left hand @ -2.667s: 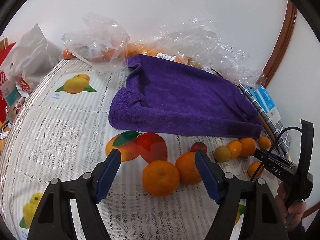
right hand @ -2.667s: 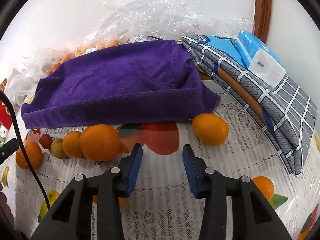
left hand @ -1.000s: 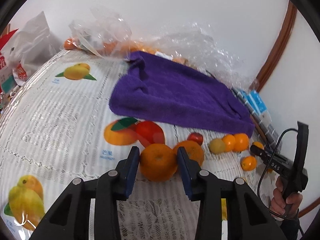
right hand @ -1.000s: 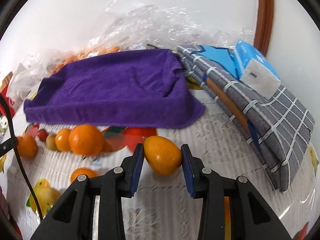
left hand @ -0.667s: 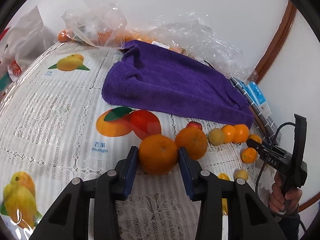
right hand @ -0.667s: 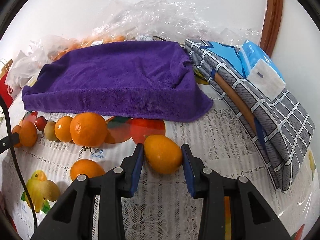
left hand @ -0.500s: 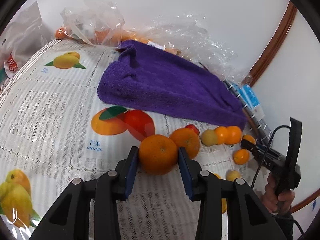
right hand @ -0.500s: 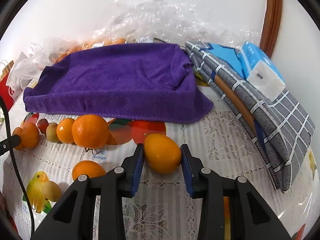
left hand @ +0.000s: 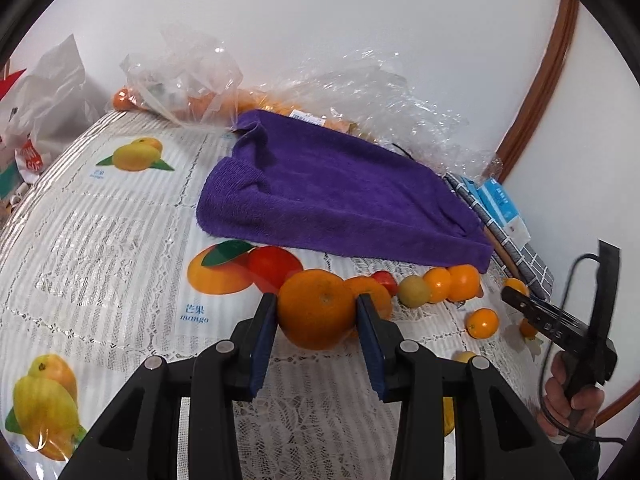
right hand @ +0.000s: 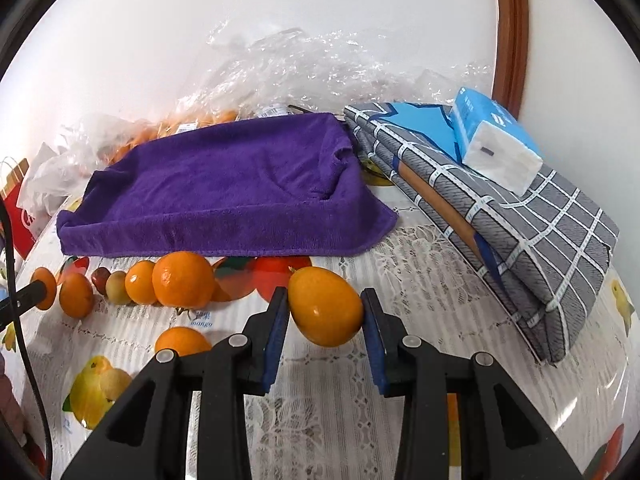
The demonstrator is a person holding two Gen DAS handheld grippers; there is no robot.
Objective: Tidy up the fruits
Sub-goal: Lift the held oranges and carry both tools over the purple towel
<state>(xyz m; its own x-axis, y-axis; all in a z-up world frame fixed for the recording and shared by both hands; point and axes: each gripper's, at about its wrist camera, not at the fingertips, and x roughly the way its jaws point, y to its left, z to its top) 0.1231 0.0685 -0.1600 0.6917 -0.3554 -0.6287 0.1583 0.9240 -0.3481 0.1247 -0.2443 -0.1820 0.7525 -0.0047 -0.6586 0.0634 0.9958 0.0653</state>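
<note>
My left gripper (left hand: 316,312) is shut on a large round orange (left hand: 316,308) and holds it above the tablecloth. My right gripper (right hand: 325,312) is shut on an oval yellow-orange fruit (right hand: 325,311), also lifted. A row of fruits lies in front of the purple towel (right hand: 224,184): a big orange (right hand: 182,279), a smaller orange (right hand: 140,282), a greenish fruit (right hand: 117,286), a small red fruit (right hand: 99,278) and another orange (right hand: 76,294). A loose orange (right hand: 182,340) lies nearer. The towel also shows in the left wrist view (left hand: 332,196).
A folded grey checked cloth (right hand: 520,216) with a blue tissue pack (right hand: 494,144) lies at the right. Clear plastic bags with oranges (left hand: 184,80) line the wall. The tablecloth (left hand: 100,232) has printed fruit pictures. A white bag (left hand: 36,112) stands at far left.
Both grippers closed on their fruits about a second ago and have since lifted them slightly. The fruit row on the table has not moved.
</note>
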